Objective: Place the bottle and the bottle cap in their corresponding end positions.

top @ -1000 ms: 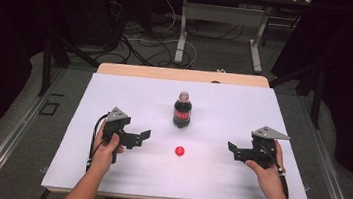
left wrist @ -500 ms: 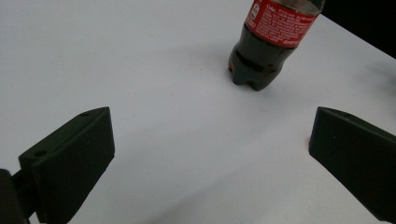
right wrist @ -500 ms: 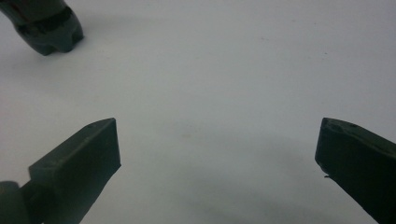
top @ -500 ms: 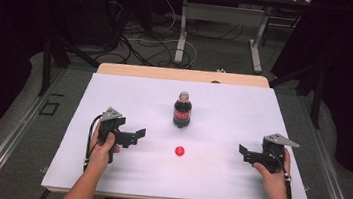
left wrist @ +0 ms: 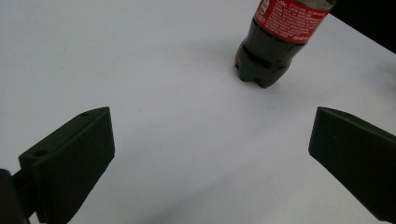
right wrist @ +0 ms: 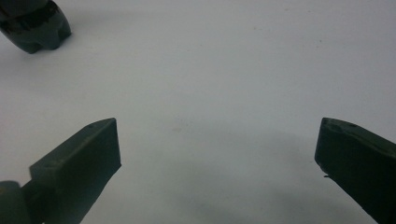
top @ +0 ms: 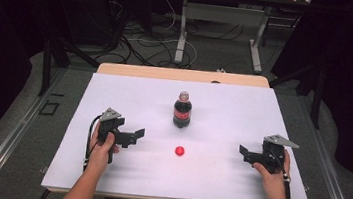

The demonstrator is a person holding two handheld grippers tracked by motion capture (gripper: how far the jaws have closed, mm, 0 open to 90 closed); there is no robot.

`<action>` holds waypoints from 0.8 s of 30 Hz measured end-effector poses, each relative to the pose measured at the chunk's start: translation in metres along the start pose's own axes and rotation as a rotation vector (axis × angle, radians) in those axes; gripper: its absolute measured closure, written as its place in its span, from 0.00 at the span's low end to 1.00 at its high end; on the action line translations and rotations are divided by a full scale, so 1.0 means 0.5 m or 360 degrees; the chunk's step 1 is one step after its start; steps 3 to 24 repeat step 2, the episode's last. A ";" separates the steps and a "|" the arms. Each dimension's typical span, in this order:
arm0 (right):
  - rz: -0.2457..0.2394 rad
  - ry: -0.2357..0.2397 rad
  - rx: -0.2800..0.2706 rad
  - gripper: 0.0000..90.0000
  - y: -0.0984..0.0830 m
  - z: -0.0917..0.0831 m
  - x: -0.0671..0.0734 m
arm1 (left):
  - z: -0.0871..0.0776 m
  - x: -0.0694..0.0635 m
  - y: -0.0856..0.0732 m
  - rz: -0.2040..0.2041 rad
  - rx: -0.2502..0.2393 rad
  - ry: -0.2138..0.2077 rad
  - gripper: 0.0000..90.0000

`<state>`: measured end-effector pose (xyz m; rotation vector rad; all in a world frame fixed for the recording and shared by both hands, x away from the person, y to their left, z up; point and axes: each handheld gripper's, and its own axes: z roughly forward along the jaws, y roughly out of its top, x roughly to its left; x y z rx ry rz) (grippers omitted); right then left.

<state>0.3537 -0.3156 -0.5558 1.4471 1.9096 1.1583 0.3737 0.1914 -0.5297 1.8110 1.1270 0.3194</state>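
In the lower part of the high view, the left gripper [top: 132, 137] is held at lower left and the right gripper [top: 247, 154] at lower right of the white table [top: 104, 182], each with its jaws spread wide and nothing between them, both pointed toward the centre. Between them, just below the middle of the frame, a small red cap [top: 179, 150] is seen lying on the table, well apart from both. Farther up, at the centre, a cola bottle [top: 182, 110] is seen standing upright just behind the cap; its base is caught at the upper right of the left gripper view [left wrist: 261, 65] and at the upper left corner of the right gripper view [right wrist: 32, 28].
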 end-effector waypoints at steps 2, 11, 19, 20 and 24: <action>-0.0002 0.0000 -0.0006 0.00 0.001 -0.001 0.001 | 0.000 0.001 0.000 -0.0005 -0.0003 0.0001 0.01; -0.0002 0.0000 -0.0006 0.00 0.001 -0.001 0.001 | 0.000 0.001 0.000 -0.0005 -0.0003 0.0001 0.01; -0.0002 0.0000 -0.0006 0.00 0.001 -0.001 0.001 | 0.000 0.001 0.000 -0.0005 -0.0003 0.0001 0.01; -0.0002 0.0000 -0.0006 0.00 0.001 -0.001 0.001 | 0.000 0.001 0.000 -0.0005 -0.0003 0.0001 0.01; -0.0002 0.0000 -0.0006 0.00 0.001 -0.001 0.001 | 0.000 0.001 0.000 -0.0005 -0.0003 0.0001 0.01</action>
